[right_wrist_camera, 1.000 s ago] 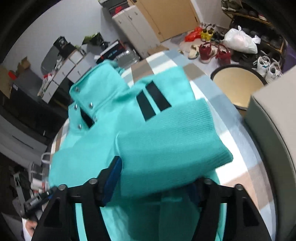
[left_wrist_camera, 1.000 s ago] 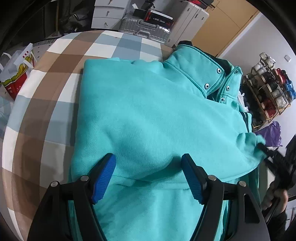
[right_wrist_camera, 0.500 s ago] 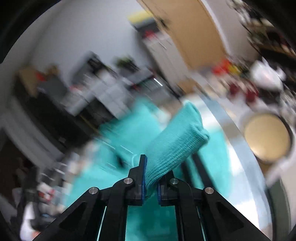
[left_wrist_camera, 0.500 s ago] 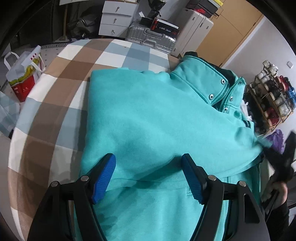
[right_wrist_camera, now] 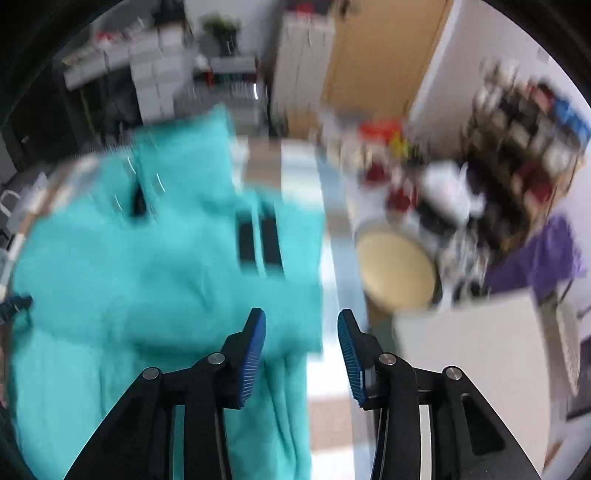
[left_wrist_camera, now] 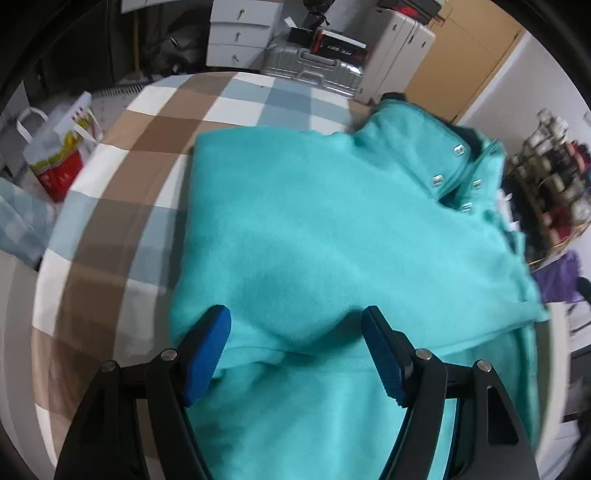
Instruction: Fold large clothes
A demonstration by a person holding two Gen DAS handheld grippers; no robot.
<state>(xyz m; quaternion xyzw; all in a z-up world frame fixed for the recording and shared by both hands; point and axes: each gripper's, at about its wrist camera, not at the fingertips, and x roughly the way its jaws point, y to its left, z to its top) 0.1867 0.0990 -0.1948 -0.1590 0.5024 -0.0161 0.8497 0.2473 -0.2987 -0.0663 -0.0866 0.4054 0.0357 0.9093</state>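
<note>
A turquoise fleece jacket (left_wrist_camera: 325, 236) with a snap collar lies partly folded on a checked tablecloth (left_wrist_camera: 122, 192). My left gripper (left_wrist_camera: 295, 350) is open and empty just above the jacket's near fold. In the blurred right wrist view the jacket (right_wrist_camera: 129, 266) lies to the left, with two black stripes (right_wrist_camera: 258, 240) on a folded-in sleeve. My right gripper (right_wrist_camera: 301, 350) is open and empty above the jacket's right edge.
A silver suitcase (left_wrist_camera: 314, 70) and white drawers (left_wrist_camera: 240, 33) stand beyond the table. A red and white bag (left_wrist_camera: 59, 155) sits at the left. A round stool (right_wrist_camera: 395, 273), shoe racks (right_wrist_camera: 524, 155) and a purple cloth (right_wrist_camera: 539, 254) are on the right.
My right gripper was shut on the sleeve cuff half a second ago; now it is open, the sleeve lies on the jacket, and the view has swung right. My left gripper stayed open and drew back slightly.
</note>
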